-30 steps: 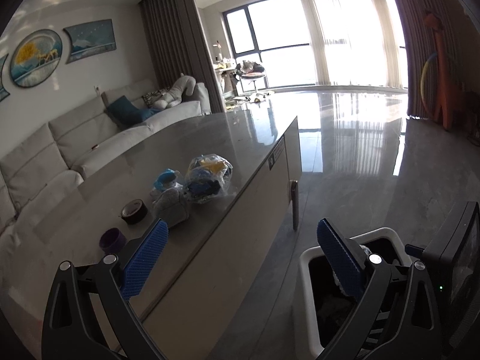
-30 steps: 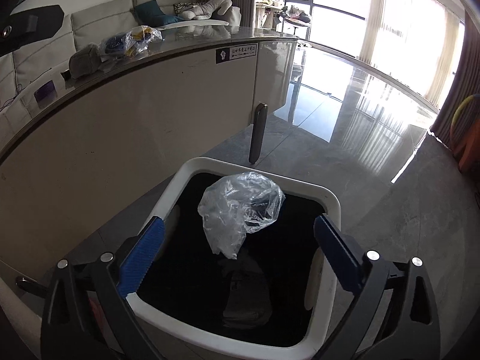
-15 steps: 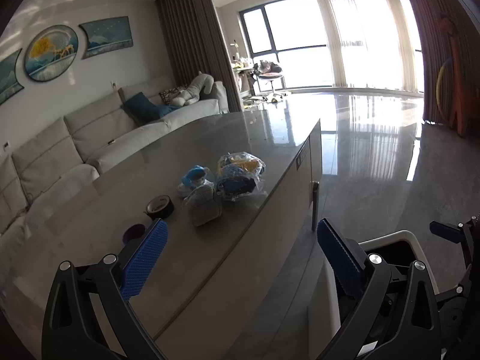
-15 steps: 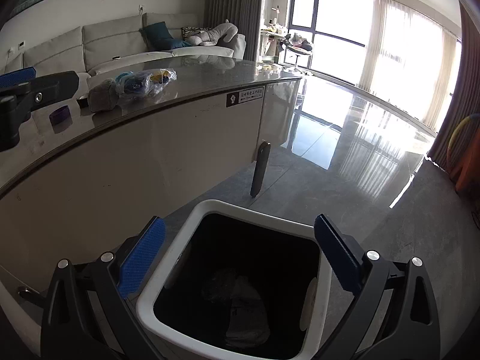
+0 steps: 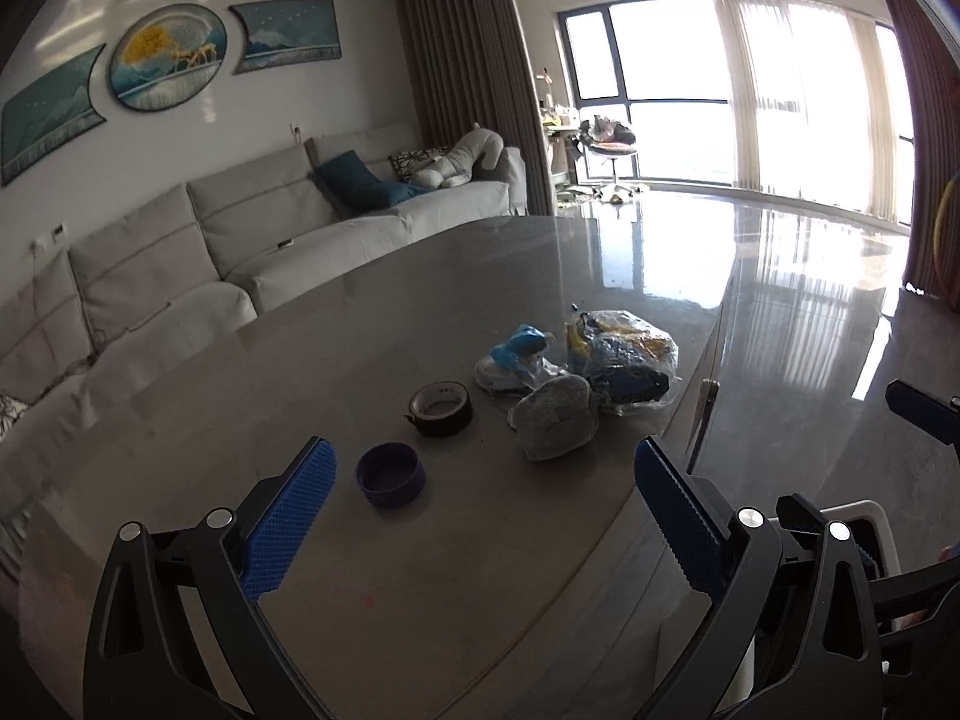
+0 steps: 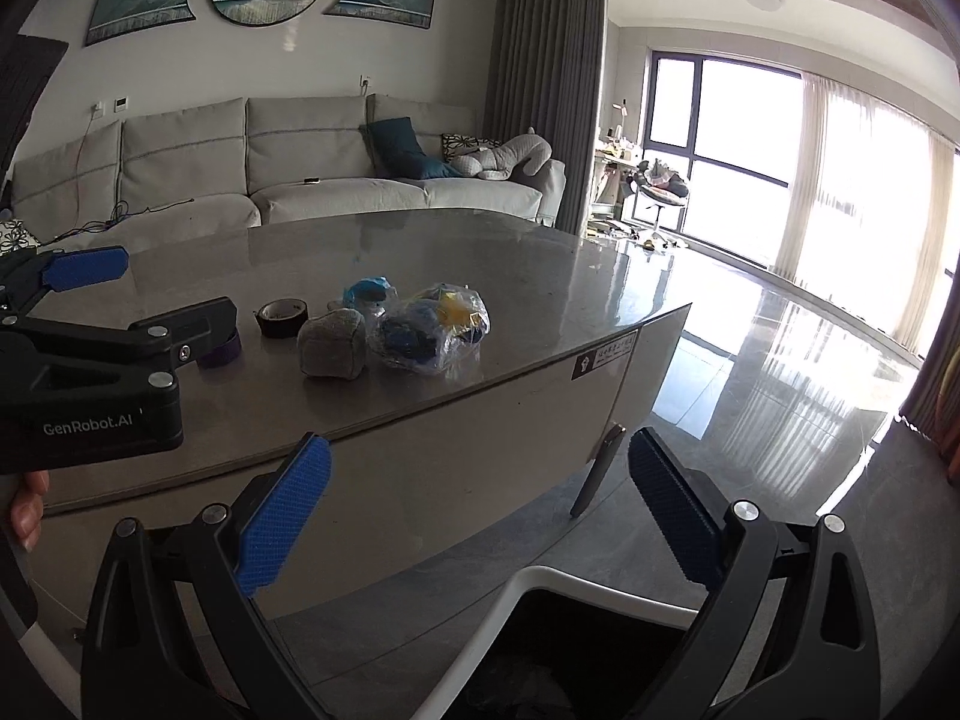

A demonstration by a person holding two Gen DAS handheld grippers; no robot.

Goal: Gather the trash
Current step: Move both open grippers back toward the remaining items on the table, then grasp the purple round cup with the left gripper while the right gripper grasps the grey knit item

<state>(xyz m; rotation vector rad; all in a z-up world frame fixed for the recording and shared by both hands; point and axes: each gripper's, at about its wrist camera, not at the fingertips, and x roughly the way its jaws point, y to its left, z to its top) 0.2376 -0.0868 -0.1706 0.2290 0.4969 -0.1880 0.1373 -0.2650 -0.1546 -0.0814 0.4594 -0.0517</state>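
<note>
- The big grey table [image 5: 420, 312] fills the middle of both views, with a long pale sofa [image 5: 252, 228] behind it
- A white trash bin [image 6: 540, 585] with a dark inside stands on the floor right below the right tongs, beside the table's side
- The left tongs [image 5: 483, 510] hang over the table, spread wide with nothing between the blue pads [image 5: 294, 507]
- The right tongs [image 6: 477, 507] are off the table's edge, above the bin, also spread wide and empty
- A clear plastic bag [image 5: 624, 360] stuffed with blue and yellow things lies near the table's right edge
- A grey crumpled lump [image 5: 555, 417] sits just in front of the bag, touching it
- A small bag with something blue [image 5: 519, 354] lies just left of the clear bag
- A dark roll of tape [image 5: 440, 408] lies flat, left of the grey lump
- A little purple ring [image 5: 390, 474] sits nearest the left tongs, just inside the left pad
- A fingertip [image 6: 27, 507] shows at the left edge of the right view, under the other tongs
</note>
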